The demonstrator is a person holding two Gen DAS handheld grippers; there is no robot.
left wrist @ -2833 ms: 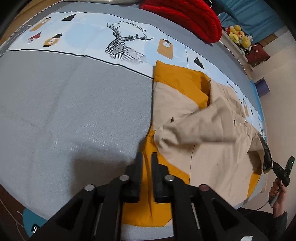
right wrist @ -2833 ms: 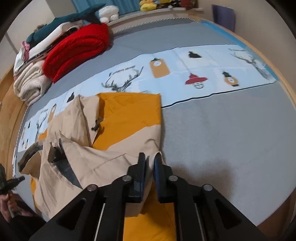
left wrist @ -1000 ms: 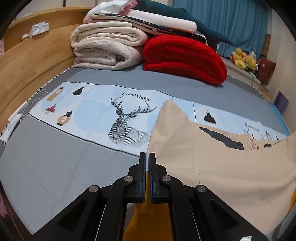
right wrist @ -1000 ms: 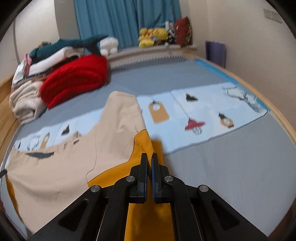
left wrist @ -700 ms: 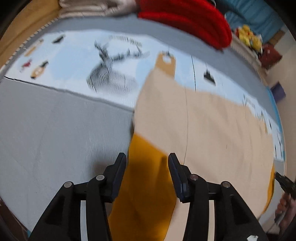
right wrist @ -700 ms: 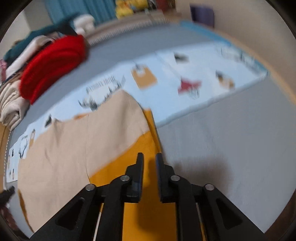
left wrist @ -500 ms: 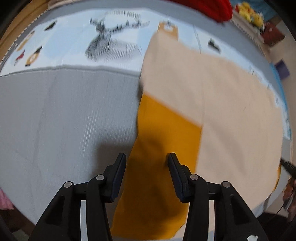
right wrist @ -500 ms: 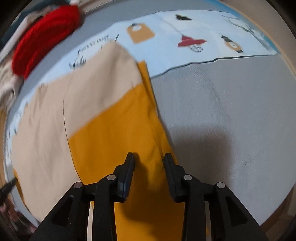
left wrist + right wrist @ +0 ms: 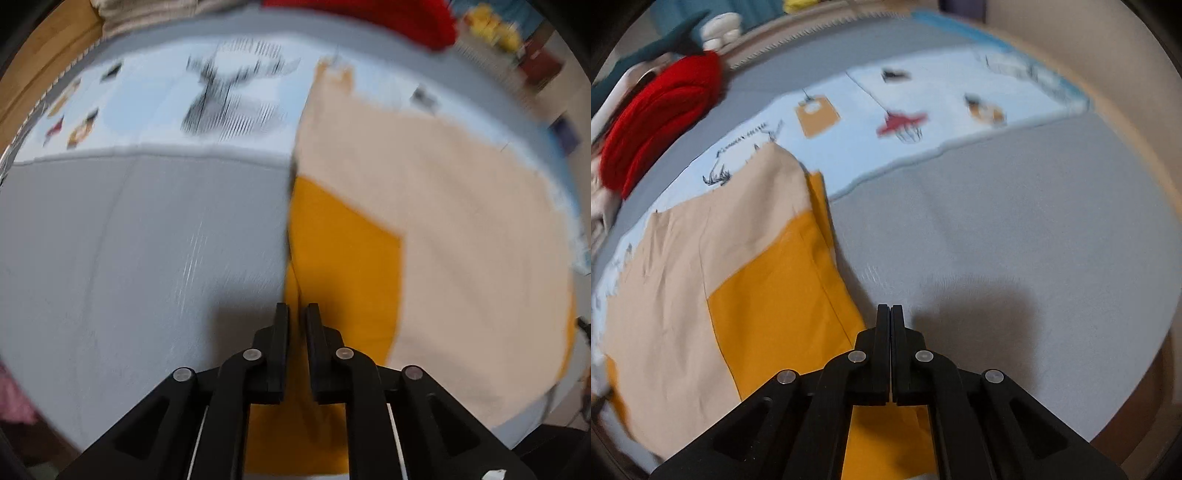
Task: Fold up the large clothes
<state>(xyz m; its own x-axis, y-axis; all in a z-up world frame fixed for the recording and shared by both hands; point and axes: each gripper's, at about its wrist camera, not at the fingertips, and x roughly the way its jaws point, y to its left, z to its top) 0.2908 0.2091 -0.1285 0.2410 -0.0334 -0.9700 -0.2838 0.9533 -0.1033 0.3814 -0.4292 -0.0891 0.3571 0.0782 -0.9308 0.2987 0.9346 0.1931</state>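
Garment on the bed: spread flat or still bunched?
Spread flat. The garment lies as one smooth beige and orange sheet on the bed, no heaped folds in either wrist view. Blur hides fine wrinkles.

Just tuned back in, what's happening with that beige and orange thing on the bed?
A person with two handheld grippers is folding the beige and orange garment, which lies spread flat on the grey bed cover. The left gripper has a narrow gap between its fingers and sits over the garment's orange edge; whether it pinches cloth is unclear. The right gripper is shut, just past the garment's right edge, apparently empty. A red blanket sits behind.
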